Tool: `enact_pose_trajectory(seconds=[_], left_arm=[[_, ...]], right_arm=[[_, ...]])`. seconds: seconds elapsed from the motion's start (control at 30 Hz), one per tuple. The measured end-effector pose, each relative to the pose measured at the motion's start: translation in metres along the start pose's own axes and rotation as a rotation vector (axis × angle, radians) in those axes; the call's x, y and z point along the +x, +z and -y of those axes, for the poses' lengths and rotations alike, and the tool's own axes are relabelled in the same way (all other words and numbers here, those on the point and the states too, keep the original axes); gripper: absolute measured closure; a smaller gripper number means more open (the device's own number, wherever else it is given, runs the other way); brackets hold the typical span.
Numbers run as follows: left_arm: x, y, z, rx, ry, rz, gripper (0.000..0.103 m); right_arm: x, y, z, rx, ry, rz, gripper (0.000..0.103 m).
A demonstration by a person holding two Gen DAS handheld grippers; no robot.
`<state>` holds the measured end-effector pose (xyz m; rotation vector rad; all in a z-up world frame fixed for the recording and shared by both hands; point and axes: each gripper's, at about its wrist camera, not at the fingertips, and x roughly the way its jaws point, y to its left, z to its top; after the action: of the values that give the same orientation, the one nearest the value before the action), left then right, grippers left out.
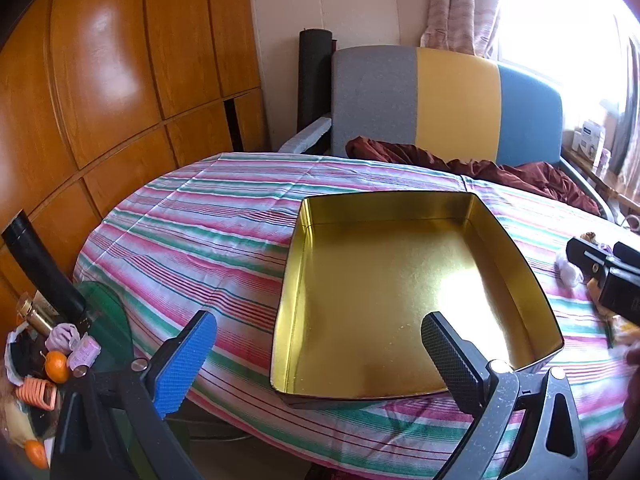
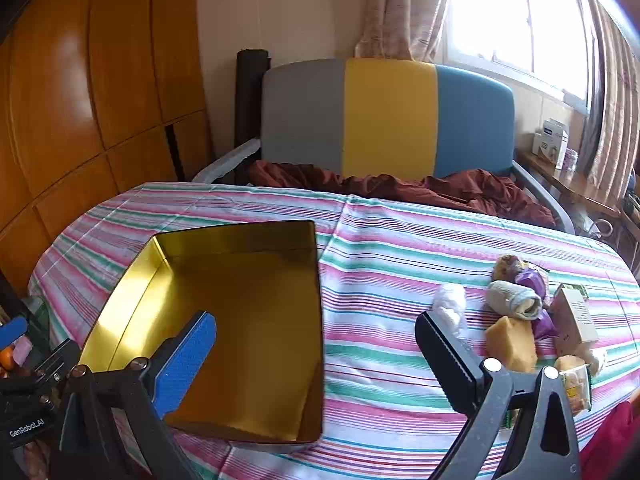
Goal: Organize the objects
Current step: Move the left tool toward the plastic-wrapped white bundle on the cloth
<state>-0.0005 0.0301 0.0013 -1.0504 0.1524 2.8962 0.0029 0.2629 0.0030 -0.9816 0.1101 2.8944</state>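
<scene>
While both grippers, left gripper (image 1: 320,356) and right gripper (image 2: 316,354), stood spread and empty, the rolled cloth (image 2: 514,300) looked soft, light, best pinched mid-roll.

- A glossy orange-brown wooden wardrobe (image 1: 120,80) fills the left wall.
- A padded chair back in grey, yellow and blue panels (image 2: 388,120) stands behind the table.
- Crumpled maroon cloth (image 2: 420,190) lies on its seat.
- A dark upright roll (image 1: 314,76) leans just beside the chair.
- Patterned beige curtains (image 2: 400,8) frame the bright window (image 2: 516,16).
</scene>
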Motion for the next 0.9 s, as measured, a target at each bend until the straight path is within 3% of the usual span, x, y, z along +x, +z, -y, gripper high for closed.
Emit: enact_pose_trajectory(seconds=[0.4,0.57,0.9], left_arm=[[0.006,0.001,0.031,0.083,-0.067,-0.02,0.0],[0.014,0.004,0.045,0.09,-0.234,-0.075,0.0],[0.014,0.009,0.106,0.144,-0.456,-0.107,0.0]], right_arm=[[-0.006,0.011,0.065,0.095,-0.097,0.015,0.001],[-0.012,0.018,0.121,0.179,-0.152,0.018,0.001],[-0.019,0.016,0.261,0.442,-0.322,0.043,0.001]])
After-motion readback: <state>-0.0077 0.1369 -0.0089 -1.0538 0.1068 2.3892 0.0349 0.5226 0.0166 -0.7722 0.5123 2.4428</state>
